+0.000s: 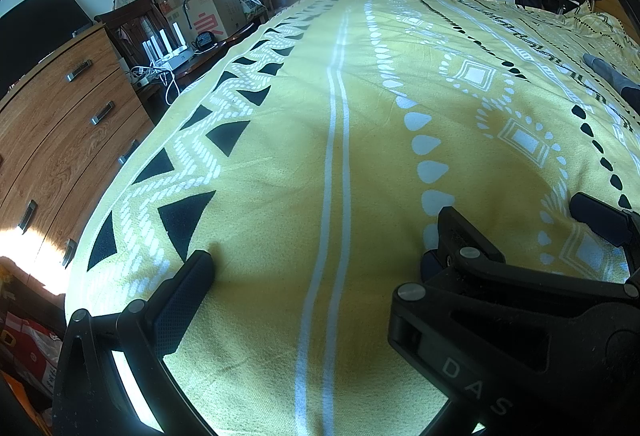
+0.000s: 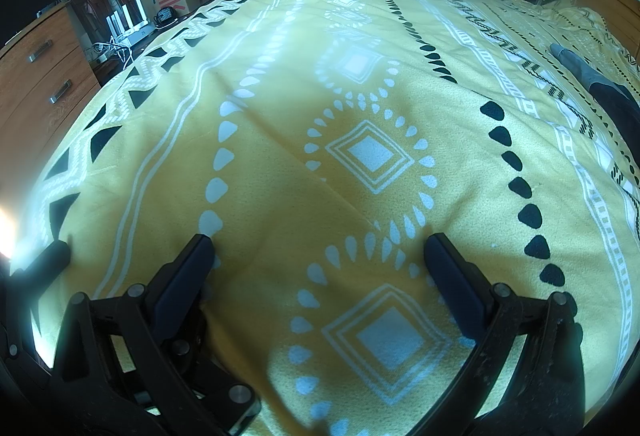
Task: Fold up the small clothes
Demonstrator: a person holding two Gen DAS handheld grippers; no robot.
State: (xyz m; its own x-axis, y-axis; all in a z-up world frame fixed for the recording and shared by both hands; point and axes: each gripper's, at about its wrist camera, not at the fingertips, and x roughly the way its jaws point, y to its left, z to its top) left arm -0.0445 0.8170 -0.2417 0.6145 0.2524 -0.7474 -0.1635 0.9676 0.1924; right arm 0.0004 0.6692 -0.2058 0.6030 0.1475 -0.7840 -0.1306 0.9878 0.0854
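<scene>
Both my left gripper point(image 1: 324, 236) and right gripper point(image 2: 318, 240) gape empty over the bedspread point(image 1: 360, 116) — reach the grey garment point(image 2: 580, 68) first, pinching its edge squarely.

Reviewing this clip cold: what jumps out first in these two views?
The yellow bedspread with white diamonds and black triangles fills both views. Both grippers hover open and empty just above it, the left gripper and the right gripper side by side. The only small garment in sight is a grey-and-dark piece lying far off near the bed's right edge, with a wooden dresser to the left.
</scene>
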